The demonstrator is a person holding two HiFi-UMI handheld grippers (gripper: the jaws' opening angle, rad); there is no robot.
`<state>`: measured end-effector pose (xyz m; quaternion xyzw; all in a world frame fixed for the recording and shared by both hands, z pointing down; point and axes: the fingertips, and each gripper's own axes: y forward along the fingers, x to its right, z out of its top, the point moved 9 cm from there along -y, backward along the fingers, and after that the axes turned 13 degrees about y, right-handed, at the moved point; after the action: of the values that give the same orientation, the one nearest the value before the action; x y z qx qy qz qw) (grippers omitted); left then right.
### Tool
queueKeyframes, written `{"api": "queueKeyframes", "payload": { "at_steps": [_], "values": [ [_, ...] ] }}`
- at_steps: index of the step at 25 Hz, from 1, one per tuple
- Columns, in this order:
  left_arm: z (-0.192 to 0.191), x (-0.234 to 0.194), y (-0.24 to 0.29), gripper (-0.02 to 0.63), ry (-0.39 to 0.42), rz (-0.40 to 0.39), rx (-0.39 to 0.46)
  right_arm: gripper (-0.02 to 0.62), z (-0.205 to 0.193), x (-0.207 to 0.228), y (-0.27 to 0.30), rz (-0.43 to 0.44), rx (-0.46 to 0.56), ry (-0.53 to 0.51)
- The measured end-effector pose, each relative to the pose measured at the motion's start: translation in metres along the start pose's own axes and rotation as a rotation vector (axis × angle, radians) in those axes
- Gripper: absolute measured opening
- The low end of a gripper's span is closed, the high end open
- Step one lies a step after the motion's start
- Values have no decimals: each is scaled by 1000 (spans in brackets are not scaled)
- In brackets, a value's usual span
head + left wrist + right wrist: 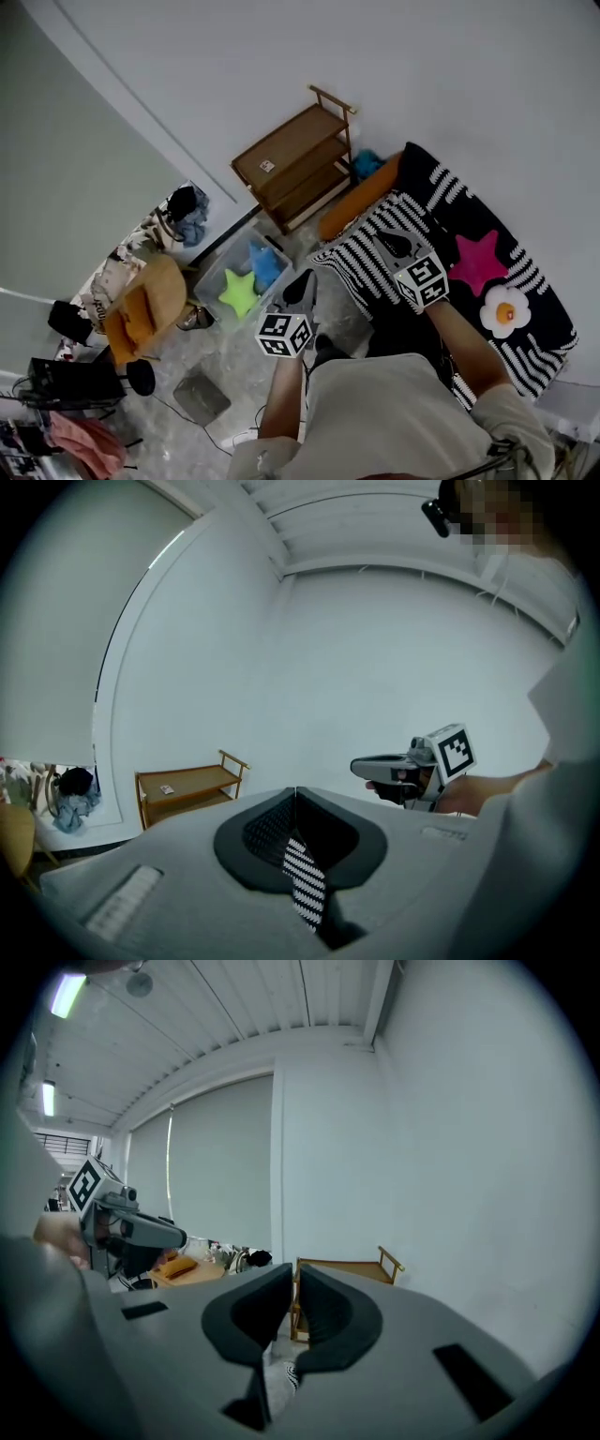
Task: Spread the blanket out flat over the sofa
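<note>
The black blanket point(487, 281), with white stripes, a pink star and a flower on it, lies over the sofa at the right of the head view and hides most of it. Its striped edge point(370, 258) hangs between my two grippers. My left gripper point(305, 279) is raised over the floor; in the left gripper view it point(296, 794) is shut on a striped fold of the blanket point(305, 881). My right gripper point(392, 242) is up over the striped part. Its jaws point(294, 1274) stand almost together, with a bit of the blanket's fabric point(281, 1377) caught low between them.
A wooden shelf rack point(295, 169) stands at the wall, with an orange bolster point(361, 197) beside it. A clear bin point(214, 272) holds green and blue star cushions. A wooden chair point(145, 314), a black stool point(141, 377) and a grey box point(200, 396) stand on the floor at left.
</note>
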<state>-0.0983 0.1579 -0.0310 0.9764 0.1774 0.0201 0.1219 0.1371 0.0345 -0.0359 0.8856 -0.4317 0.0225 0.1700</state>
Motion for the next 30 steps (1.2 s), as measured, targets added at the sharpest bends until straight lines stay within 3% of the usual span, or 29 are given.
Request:
{"api": "queueKeyframes", "payload": {
  "at_steps": [6, 13, 19, 30],
  "values": [
    [25, -9, -20, 18, 29, -49, 49, 8, 22, -27, -27, -8, 31, 17],
    [48, -28, -35, 18, 104, -120, 85, 8, 37, -56, -45, -83, 81, 58],
    [56, -43, -42, 18, 127, -184, 90, 8, 36, -65, -61, -149, 108, 72],
    [55, -40, -28, 18, 139, -214, 100, 3, 34, -64, -72, -188, 118, 57]
  ]
}}
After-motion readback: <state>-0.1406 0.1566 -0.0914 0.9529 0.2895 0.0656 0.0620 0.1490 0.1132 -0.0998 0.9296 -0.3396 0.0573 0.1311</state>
